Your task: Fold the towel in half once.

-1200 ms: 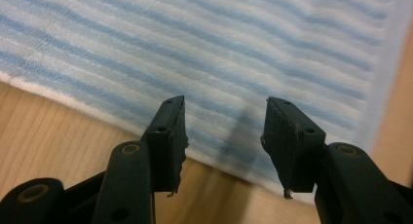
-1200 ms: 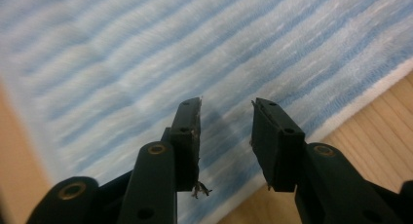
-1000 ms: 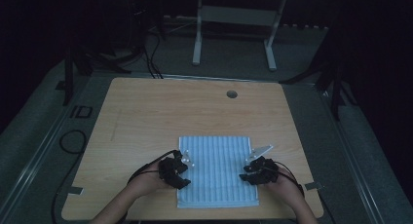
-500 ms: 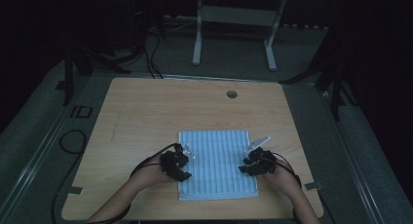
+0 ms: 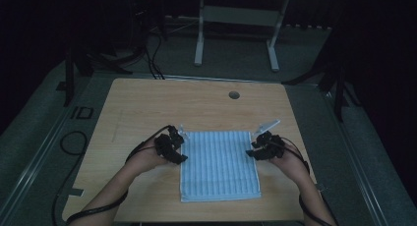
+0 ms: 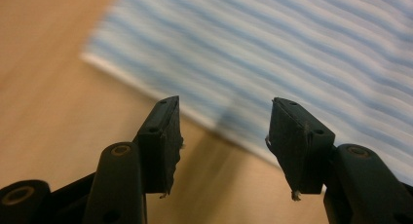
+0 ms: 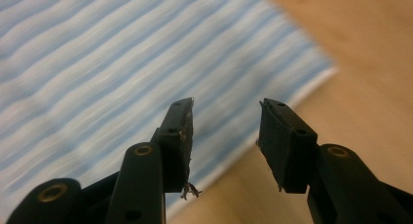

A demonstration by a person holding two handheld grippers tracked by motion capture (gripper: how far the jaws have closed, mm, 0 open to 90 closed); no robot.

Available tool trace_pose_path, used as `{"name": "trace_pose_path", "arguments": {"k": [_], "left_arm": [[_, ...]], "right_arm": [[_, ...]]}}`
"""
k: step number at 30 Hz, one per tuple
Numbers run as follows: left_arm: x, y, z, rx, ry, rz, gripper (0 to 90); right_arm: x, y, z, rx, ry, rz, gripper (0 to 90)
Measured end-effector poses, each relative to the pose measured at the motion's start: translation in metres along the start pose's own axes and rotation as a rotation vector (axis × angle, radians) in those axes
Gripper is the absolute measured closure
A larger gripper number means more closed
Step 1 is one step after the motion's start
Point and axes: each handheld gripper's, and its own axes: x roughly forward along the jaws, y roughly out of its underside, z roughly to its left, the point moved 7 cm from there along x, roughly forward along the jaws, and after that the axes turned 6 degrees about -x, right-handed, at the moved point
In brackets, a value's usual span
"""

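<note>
Bare table (image 5: 147,108) around towel (image 5: 219,164)

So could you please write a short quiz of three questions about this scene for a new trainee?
1. True or false: the left gripper is shut on the striped cloth.
2. Where does each gripper hover? A: over a side edge of the cloth. B: over the round hole in the table.
3. Fill in: the right gripper is ____.

Key: 1 false; 2 A; 3 open.
</note>
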Motion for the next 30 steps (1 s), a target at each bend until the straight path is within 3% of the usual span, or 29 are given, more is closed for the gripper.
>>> {"name": "trace_pose_path", "arguments": {"k": [4, 8, 9, 10, 13, 17, 23, 30], "left_arm": [[0.001, -0.012, 0.022, -0.032, -0.017, -0.003, 44.6], [0.003, -0.02, 0.037, -0.051, -0.024, -0.011, 43.5], [0.006, -0.025, 0.049, -0.091, -0.007, -0.018, 43.5], [0.007, -0.028, 0.054, -0.112, 0.0, -0.028, 43.5], [0.012, -0.034, 0.065, -0.16, 0.04, -0.04, 43.5], [0.024, -0.037, 0.075, -0.202, 0.024, -0.007, 43.5], [0.042, -0.04, 0.073, -0.194, 0.053, 0.01, 43.6], [0.052, -0.041, 0.071, -0.189, 0.056, 0.01, 53.5]], "right_arm": [[0.004, -0.012, -0.035, 0.052, 0.042, 0.012, 55.6], [0.01, -0.017, -0.051, 0.08, 0.053, 0.029, 55.6], [0.013, -0.019, -0.056, 0.087, 0.057, 0.034, 55.6], [0.02, -0.024, -0.064, 0.113, 0.049, 0.04, 55.6], [0.03, -0.029, -0.073, 0.154, 0.02, 0.042, 55.6], [0.048, -0.031, -0.079, 0.195, 0.008, 0.07, 55.8], [0.068, -0.023, -0.077, 0.213, -0.006, 0.148, 59.1], [0.074, -0.021, -0.071, 0.205, -0.031, 0.167, 76.6]]}}
